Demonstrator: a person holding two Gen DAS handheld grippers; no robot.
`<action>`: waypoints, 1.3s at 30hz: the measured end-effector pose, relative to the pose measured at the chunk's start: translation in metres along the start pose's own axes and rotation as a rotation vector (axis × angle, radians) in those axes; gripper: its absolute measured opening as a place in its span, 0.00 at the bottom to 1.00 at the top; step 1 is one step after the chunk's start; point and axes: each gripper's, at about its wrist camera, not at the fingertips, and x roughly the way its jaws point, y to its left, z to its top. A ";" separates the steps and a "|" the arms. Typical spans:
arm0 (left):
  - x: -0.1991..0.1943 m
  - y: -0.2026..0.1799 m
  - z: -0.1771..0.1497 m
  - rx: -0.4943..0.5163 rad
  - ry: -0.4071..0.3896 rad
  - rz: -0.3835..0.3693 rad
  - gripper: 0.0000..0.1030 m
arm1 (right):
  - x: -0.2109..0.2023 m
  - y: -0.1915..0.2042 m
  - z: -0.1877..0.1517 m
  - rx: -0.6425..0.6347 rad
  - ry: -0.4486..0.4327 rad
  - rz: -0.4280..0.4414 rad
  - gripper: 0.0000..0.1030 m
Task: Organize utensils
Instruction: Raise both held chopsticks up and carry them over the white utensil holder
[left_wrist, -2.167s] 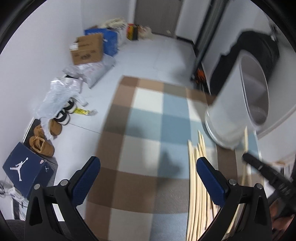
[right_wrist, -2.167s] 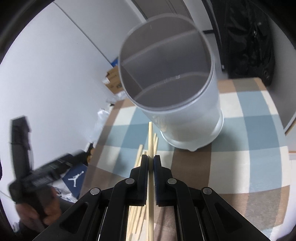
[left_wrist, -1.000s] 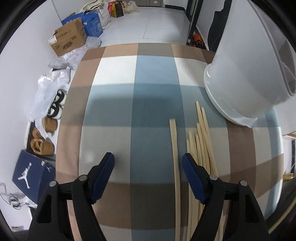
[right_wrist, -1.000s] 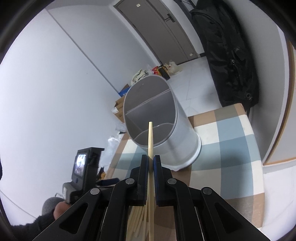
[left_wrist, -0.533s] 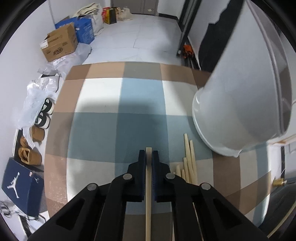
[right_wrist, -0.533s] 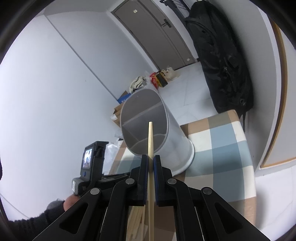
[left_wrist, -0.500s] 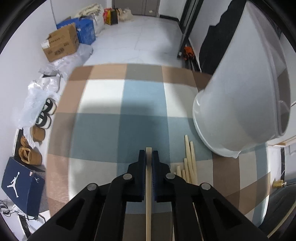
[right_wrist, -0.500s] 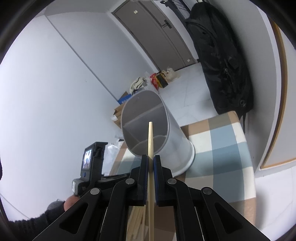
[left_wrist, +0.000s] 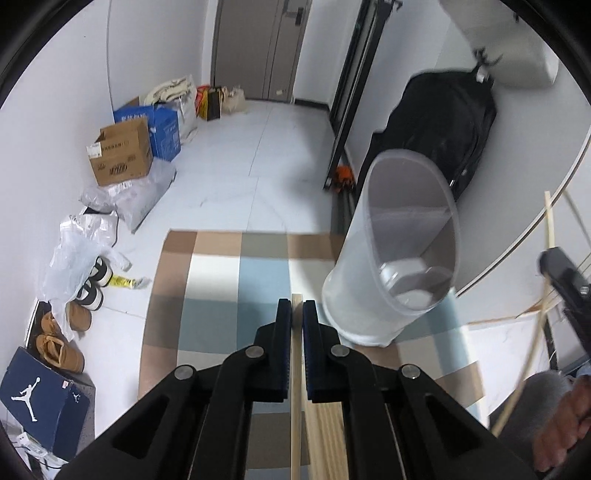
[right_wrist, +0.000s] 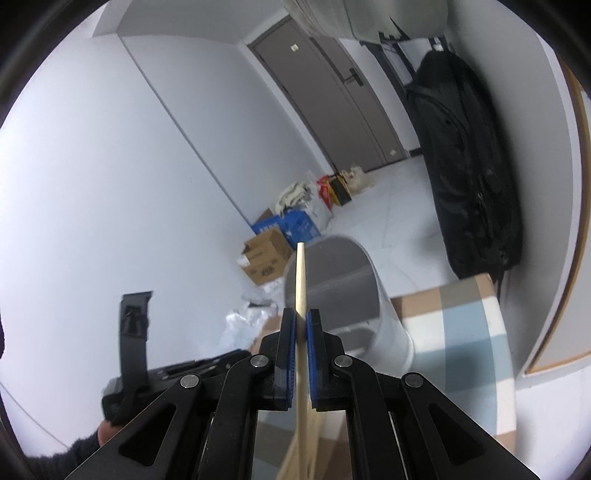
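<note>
Walls plain white. Floor pale grey tile. Grey door at far end, bags grouped at its foot. Cardboard box and blue box along left wall, with plastic wrapping and shoes nearer. Black bag hangs at right. Checked cloth, brown, blue, white, covers table. Light even, diffuse.

A pale wooden chopstick is pinched between the left jaws, another chopstick between the right. Ahead of both jaws stands an upright, translucent white holder with inner dividers.
</note>
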 end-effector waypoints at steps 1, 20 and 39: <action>-0.005 0.000 0.005 -0.014 -0.018 -0.015 0.02 | -0.001 0.002 0.004 -0.003 -0.016 0.005 0.05; -0.048 -0.028 0.123 -0.064 -0.525 -0.154 0.02 | 0.032 0.022 0.114 -0.116 -0.232 -0.013 0.05; 0.000 -0.035 0.131 -0.008 -0.659 -0.137 0.02 | 0.104 -0.018 0.133 -0.104 -0.335 -0.090 0.05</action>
